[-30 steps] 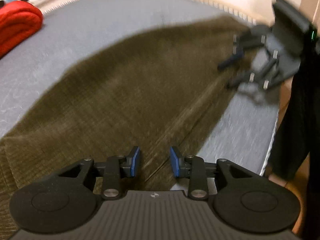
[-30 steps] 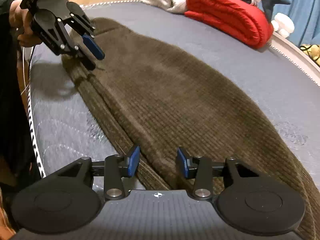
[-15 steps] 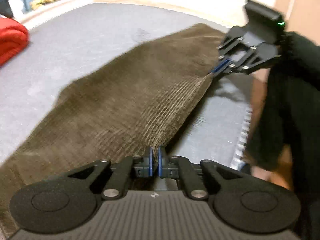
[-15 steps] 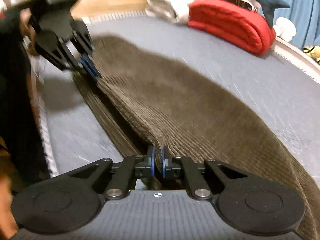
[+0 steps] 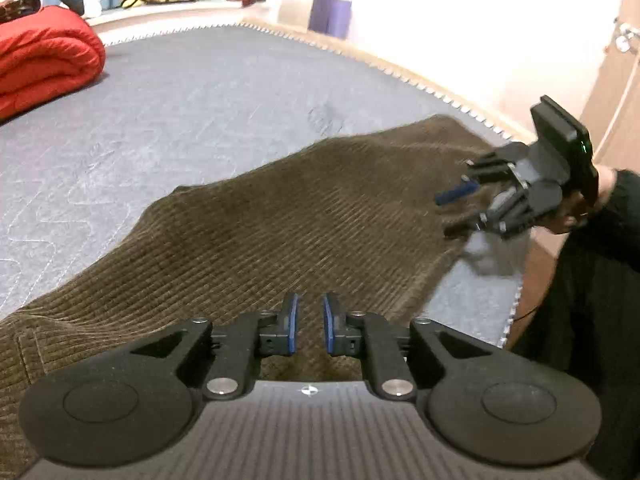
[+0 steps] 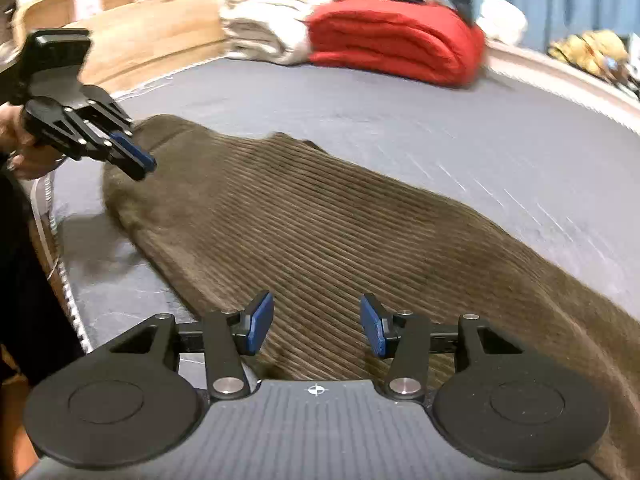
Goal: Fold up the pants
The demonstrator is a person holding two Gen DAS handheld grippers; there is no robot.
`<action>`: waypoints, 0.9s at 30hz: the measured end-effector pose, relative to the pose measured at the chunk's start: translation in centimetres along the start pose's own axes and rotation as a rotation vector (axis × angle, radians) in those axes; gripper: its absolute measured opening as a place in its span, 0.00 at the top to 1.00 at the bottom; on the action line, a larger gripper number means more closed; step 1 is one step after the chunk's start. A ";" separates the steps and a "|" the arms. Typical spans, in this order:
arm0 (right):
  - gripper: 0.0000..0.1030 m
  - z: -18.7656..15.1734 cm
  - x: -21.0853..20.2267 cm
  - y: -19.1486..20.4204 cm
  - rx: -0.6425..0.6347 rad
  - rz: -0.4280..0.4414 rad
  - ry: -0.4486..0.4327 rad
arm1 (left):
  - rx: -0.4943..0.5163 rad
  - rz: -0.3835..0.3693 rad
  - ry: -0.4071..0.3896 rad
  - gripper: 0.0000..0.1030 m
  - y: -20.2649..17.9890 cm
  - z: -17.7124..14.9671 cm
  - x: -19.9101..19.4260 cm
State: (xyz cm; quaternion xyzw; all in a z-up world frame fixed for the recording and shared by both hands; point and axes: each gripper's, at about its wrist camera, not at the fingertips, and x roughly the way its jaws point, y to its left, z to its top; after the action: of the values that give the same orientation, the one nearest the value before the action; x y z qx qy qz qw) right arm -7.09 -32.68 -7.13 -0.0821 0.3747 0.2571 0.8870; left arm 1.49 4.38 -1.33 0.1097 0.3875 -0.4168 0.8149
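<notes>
— Are our fingers gripping anything?
— No. The left gripper (image 5: 308, 328) and right gripper (image 6: 316, 328) are both opening, empty, above the pants (image 5: 280, 232) lying on the mattress (image 5: 200, 92).
— And the pants' ends?
— Cut off behind our grippers.

I see no readable txt, labels, brands or nos. in either view. Only sign: a small round crosshair mark, white, centred on the near ribbed body of the left gripper (image 5: 308, 330), just behind its pads; same mark on the right gripper (image 6: 317, 330). Shelf items behind too blurred to read.
</notes>
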 end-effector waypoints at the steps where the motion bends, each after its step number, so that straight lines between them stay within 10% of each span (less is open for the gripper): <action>1: 0.51 -0.6 0.9 0.0 -0.016 -0.040 0.081 | -0.005 0.007 0.047 0.77 0.2 0.1 0.9; 5: 0.47 -1.5 0.7 -0.1 0.005 -0.093 0.136 | 0.109 0.101 0.277 0.56 -1.7 -1.1 5.2; 10: 0.37 -2.2 -2.7 -2.2 0.155 -0.269 0.080 | 0.100 0.147 0.191 0.53 -2.3 1.2 4.2; 23: 0.29 -16.8 -17.0 -15.7 1.351 -0.709 -0.288 | 0.193 0.206 0.170 0.34 -7.0 4.5 7.5; 27: 0.28 -19.9 -16.8 -16.3 1.524 -0.812 -0.245 | 0.197 0.208 0.175 0.34 -7.2 4.6 8.5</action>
State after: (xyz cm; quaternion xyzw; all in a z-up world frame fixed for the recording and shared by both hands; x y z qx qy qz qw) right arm -20.97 -59.97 -10.08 0.4345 0.2886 -0.3926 0.7575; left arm 1.45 -7.46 -3.34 0.2646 0.4010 -0.3552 0.8019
